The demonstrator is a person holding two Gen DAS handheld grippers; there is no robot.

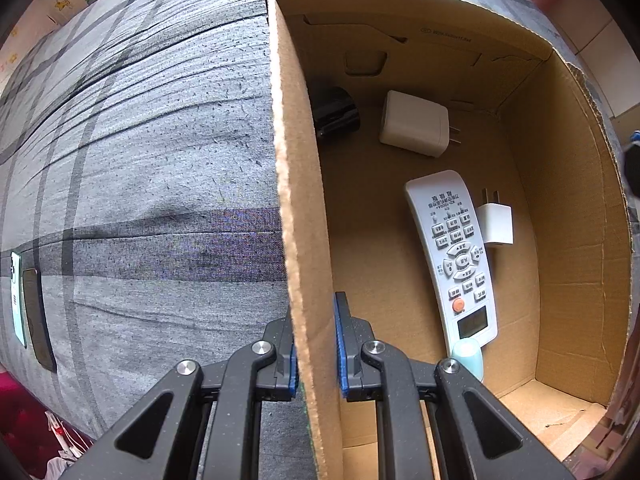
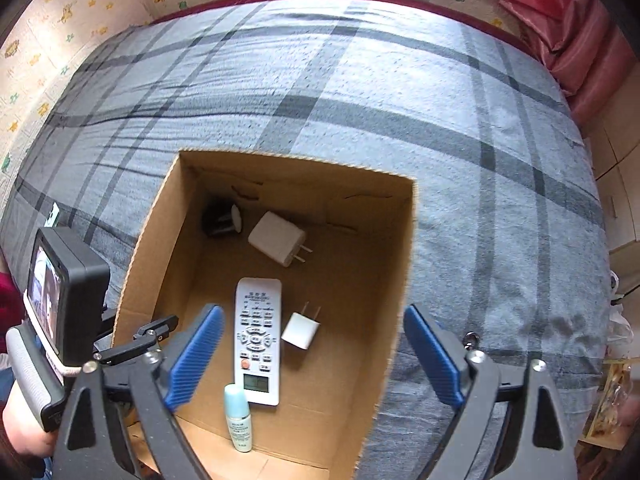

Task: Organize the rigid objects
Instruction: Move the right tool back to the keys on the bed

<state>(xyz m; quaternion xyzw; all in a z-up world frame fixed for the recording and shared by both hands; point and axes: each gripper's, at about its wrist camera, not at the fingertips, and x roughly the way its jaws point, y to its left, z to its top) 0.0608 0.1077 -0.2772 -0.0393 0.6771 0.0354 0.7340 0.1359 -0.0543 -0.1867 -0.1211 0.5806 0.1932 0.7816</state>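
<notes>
An open cardboard box (image 2: 404,280) sits on a bed. My left gripper (image 1: 316,332) is shut on the box's left wall (image 1: 296,160), one blue pad on each side. Inside the box lie a white remote (image 2: 258,336), a pale blue bottle (image 2: 239,420), a small white charger (image 2: 301,330), a larger white charger (image 2: 277,238) and a black round object (image 2: 220,218) in the far corner. My right gripper (image 2: 316,354) hangs open above the box's near end, with nothing between its fingers.
A grey plaid bedsheet (image 2: 360,100) surrounds the box. Two phones (image 1: 24,304) lie on the sheet far left of the box. A pink curtain (image 2: 560,20) hangs at the far right. A sticker-patterned wall (image 2: 80,12) runs behind the bed.
</notes>
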